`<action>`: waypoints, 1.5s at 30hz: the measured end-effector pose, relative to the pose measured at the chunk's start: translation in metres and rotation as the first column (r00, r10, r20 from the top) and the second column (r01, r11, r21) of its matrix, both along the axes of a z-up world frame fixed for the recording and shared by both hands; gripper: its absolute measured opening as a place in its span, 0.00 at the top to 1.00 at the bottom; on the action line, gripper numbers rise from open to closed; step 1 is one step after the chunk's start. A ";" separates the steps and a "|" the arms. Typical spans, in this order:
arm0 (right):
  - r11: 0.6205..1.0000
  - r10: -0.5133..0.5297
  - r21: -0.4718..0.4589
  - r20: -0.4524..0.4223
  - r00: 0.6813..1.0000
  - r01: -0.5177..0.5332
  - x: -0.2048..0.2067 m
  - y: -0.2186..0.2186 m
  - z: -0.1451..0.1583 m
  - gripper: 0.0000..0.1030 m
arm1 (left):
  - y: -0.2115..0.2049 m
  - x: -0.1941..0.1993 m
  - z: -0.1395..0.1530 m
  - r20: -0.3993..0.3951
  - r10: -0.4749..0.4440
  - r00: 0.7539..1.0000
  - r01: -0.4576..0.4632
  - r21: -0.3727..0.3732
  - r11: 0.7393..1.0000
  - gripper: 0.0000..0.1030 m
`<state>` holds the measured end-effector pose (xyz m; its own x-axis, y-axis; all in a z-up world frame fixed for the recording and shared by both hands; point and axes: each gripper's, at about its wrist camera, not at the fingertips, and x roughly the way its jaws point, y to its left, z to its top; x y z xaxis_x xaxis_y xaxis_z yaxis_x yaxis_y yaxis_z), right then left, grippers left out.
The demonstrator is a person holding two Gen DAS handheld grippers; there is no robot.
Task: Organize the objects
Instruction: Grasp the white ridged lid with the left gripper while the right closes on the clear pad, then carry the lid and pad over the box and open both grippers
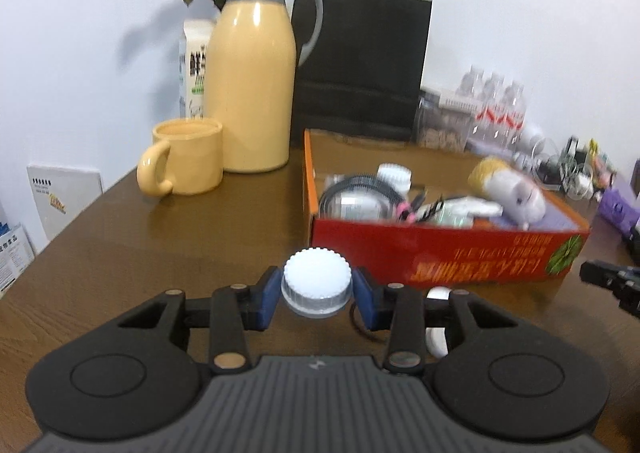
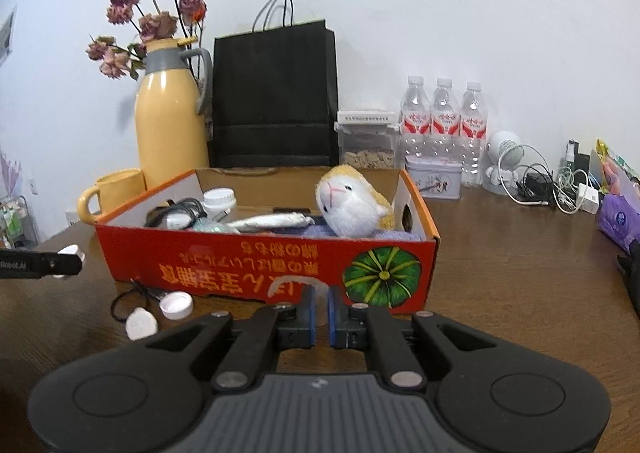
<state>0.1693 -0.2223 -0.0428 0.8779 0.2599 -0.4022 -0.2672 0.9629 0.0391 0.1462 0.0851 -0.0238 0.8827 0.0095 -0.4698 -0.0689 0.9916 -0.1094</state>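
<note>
Between my left gripper's (image 1: pixel 317 295) blue pads sits a white ribbed cap (image 1: pixel 316 279) on a small clear bottle, and the pads press it from both sides at its lower rim; the cap's top pokes up above the fingertips. No earlier view is given, so I tell only the grip as it stands. Past the bottle stands the red cardboard box (image 1: pixel 440 253) on the brown table (image 1: pixel 160 237), its near wall just beyond my fingertips and to their right. Inside it lie a plush toy (image 1: pixel 508 187), cables, and another white ribbed cap (image 1: pixel 395 175). Left of the box stand a yellow mug (image 1: pixel 184 163) and a tall yellow jug (image 1: pixel 250 73).

My right gripper (image 2: pixel 321 315) has its jaws drawn together, with only a slim gap between the blue pads; whether anything is pinched there I cannot tell. It points at the box's front wall, near the green pumpkin picture (image 2: pixel 382 277). On the table to its left lie a white lid (image 2: pixel 176 305), a small white piece (image 2: pixel 141 324) and a black loop of cord (image 2: pixel 128 301), all apart from these jaws.
</note>
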 end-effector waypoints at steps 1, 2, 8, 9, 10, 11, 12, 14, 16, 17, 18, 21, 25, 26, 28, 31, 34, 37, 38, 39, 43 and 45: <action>1.000 0.006 0.001 0.013 1.000 -0.006 -0.001 0.001 0.002 0.95 | 0.001 -0.001 0.004 0.015 0.000 1.000 0.000 -0.006 1.000 0.61; 1.000 0.011 0.002 0.024 1.000 -0.011 -0.002 0.003 0.004 0.95 | 0.001 -0.001 0.008 0.028 0.001 1.000 -0.001 -0.010 1.000 0.61; 0.998 0.067 -0.010 0.064 0.996 -0.067 0.002 0.017 0.019 0.95 | -0.005 0.009 0.036 0.074 -0.015 0.997 0.013 0.016 1.000 0.61; 0.997 0.083 -0.013 0.070 0.994 -0.082 0.004 0.021 0.023 0.95 | -0.007 0.011 0.041 0.083 -0.020 0.996 0.017 0.025 1.000 0.61; 0.996 0.092 -0.017 0.076 0.993 -0.091 0.006 0.025 0.025 0.95 | -0.010 0.015 0.046 0.093 -0.027 0.995 0.024 0.035 0.999 0.61; 0.995 0.101 -0.022 0.083 0.991 -0.100 0.008 0.029 0.029 0.95 | -0.013 0.018 0.051 0.103 -0.033 0.994 0.029 0.043 0.999 0.61; 0.994 0.109 -0.029 0.093 0.990 -0.107 0.011 0.033 0.032 0.95 | -0.016 0.021 0.055 0.111 -0.038 0.993 0.033 0.049 0.998 0.61; 0.992 0.122 -0.037 0.109 0.986 -0.119 0.017 0.042 0.039 0.95 | -0.022 0.031 0.062 0.124 -0.042 0.991 0.036 0.052 0.998 0.61; 0.991 0.131 -0.040 0.121 0.984 -0.127 0.026 0.051 0.047 0.95 | -0.028 0.041 0.069 0.143 -0.039 0.989 0.032 0.050 0.998 0.61; 0.991 0.133 -0.041 0.123 0.984 -0.128 0.031 0.055 0.050 0.95 | -0.030 0.045 0.071 0.151 -0.036 0.988 0.030 0.044 0.999 0.61; 0.991 0.129 -0.038 0.121 0.984 -0.125 0.037 0.059 0.053 0.95 | -0.032 0.050 0.073 0.156 -0.033 0.987 0.029 0.033 0.999 0.61; 0.993 0.117 -0.048 0.116 0.986 -0.112 0.056 0.072 0.061 0.95 | -0.037 0.069 0.078 0.148 -0.031 0.989 0.031 0.003 1.000 0.61; 0.994 0.104 -0.053 0.109 0.989 -0.098 0.081 0.085 0.066 0.95 | -0.041 0.094 0.075 0.122 -0.007 0.992 0.008 -0.008 1.000 0.60; 0.994 0.099 -0.056 0.103 0.990 -0.093 0.088 0.087 0.066 0.95 | -0.042 0.101 0.074 0.108 -0.004 0.994 0.005 -0.008 1.000 0.60; 0.996 0.067 -0.061 0.077 0.995 -0.062 0.104 0.091 0.064 0.95 | -0.041 0.114 0.070 0.081 -0.001 0.997 0.002 -0.011 1.000 0.60; 0.996 0.071 -0.052 0.025 0.997 -0.070 0.126 0.093 0.058 0.95 | -0.040 0.133 0.061 0.030 -0.004 1.000 0.004 -0.004 1.000 0.60; 0.995 0.084 -0.047 -0.014 0.996 -0.085 0.141 0.091 0.050 0.95 | -0.038 0.148 0.052 -0.018 -0.010 1.000 0.010 -0.001 1.000 0.60; 0.995 0.091 -0.038 -0.043 0.995 -0.092 0.150 0.087 0.045 0.94 | -0.039 0.155 0.045 -0.043 -0.018 0.999 0.018 0.004 1.000 0.60; 0.995 0.093 -0.036 -0.051 0.994 -0.095 0.152 0.086 0.044 0.94 | -0.040 0.155 0.044 -0.050 -0.020 0.999 0.021 0.005 1.000 0.60; 0.995 0.093 -0.038 -0.055 0.994 -0.095 0.153 0.085 0.044 0.92 | -0.040 0.156 0.043 -0.051 -0.022 0.998 0.022 0.006 1.000 0.54; 0.993 0.103 -0.048 -0.067 0.992 -0.107 0.154 0.083 0.042 0.73 | -0.040 0.153 0.044 -0.009 0.009 1.000 -0.009 0.029 1.000 0.00; 0.994 0.095 -0.050 -0.066 0.993 -0.098 0.154 0.082 0.043 0.42 | -0.042 0.151 0.047 0.014 0.016 1.000 -0.016 0.046 0.999 0.00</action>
